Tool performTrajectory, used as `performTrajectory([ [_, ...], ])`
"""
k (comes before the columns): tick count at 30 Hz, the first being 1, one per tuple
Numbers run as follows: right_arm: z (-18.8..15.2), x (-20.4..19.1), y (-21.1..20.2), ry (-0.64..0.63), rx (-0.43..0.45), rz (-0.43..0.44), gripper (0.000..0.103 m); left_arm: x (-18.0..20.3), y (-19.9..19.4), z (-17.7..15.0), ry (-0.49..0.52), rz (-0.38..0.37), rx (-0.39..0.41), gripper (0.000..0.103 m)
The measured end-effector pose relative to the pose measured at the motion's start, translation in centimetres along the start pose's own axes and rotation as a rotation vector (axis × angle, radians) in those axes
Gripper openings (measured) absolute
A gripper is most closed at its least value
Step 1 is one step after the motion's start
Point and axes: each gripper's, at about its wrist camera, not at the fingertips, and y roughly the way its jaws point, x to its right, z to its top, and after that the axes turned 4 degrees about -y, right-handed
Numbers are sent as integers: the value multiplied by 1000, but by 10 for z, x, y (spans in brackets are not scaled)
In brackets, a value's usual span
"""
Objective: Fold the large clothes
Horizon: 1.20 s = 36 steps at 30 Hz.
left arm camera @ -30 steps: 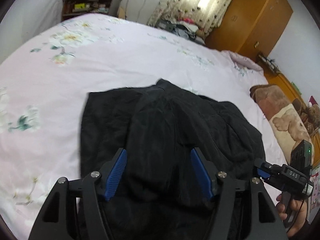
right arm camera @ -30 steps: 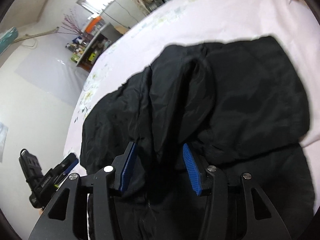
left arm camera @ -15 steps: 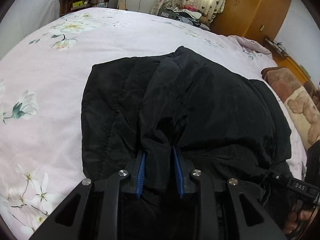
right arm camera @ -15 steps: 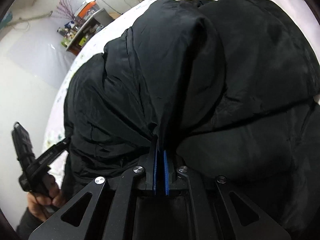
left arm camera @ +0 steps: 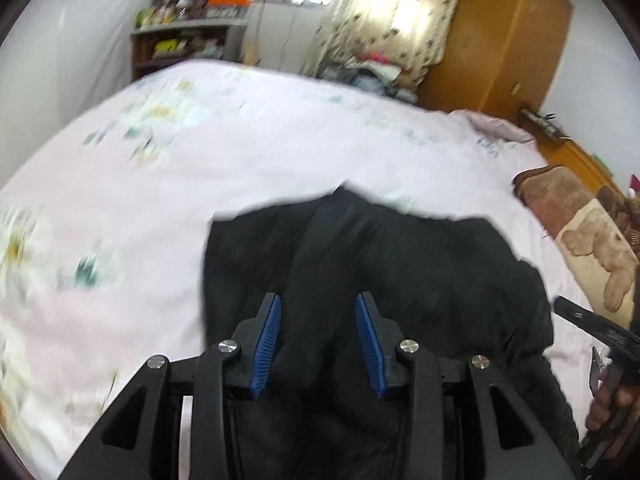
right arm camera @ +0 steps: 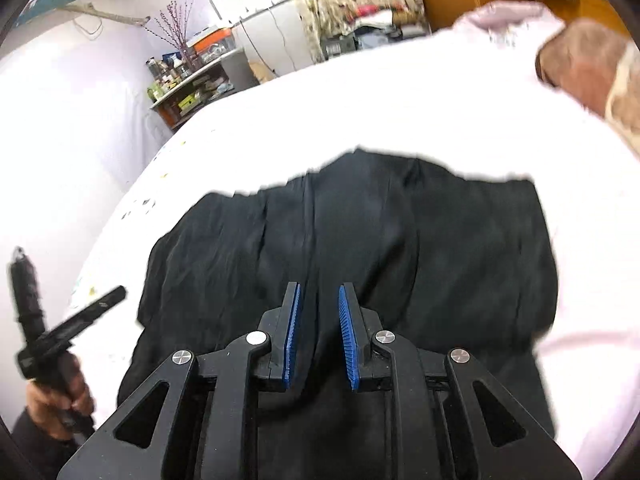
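A black padded jacket [left arm camera: 420, 264] lies bunched on the pink floral bed [left arm camera: 240, 140], a raised fold running down its middle. My left gripper [left arm camera: 318, 298] hovers above the jacket's near part. Its jaws are opening, and the blue pads [left arm camera: 266, 340] stand apart without pressing on cloth. In the right wrist view the same jacket [right arm camera: 420, 240] spreads across the bed [right arm camera: 360, 112]. My right gripper [right arm camera: 319, 287] hangs over the central fold, jaws opening, with a narrow gap and no cloth pinched. Each view shows the other gripper held in a hand at its edge.
A brown pillow with a bear print [left arm camera: 584, 232] lies at the bed's right side. A wooden wardrobe [left arm camera: 500, 40] and a cluttered shelf [left arm camera: 184, 44] stand beyond the bed. A pile of clothes sits under the curtained window.
Half a second ago both grippers were pinched on folds of the jacket. Now both sets of pads stand apart and both grippers have risen away from the cloth.
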Motion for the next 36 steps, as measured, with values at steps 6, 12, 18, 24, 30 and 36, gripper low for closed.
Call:
performTrajectory([
  [6,13,30,57,-12,-73,-113,20,26,74,1,89,30,-91,41],
  [12,-21,56,84,21,-137,-129,19,15,106,-39,156,51,-104,39],
  [18,-3,51,67,51,-115,-129,20,25,77,-22,141,36,-109,39],
  [24,-7,0,7,-50,26,-14,20,37,29,-37,129,-117,-53,39],
  [30,-48,-12,60,-120,-148,-26,20,33,61,-79,138,-84,-150,39],
  [36,-70,-7,86,-125,-205,-53,19,35,75,-89,146,-45,-157,39],
])
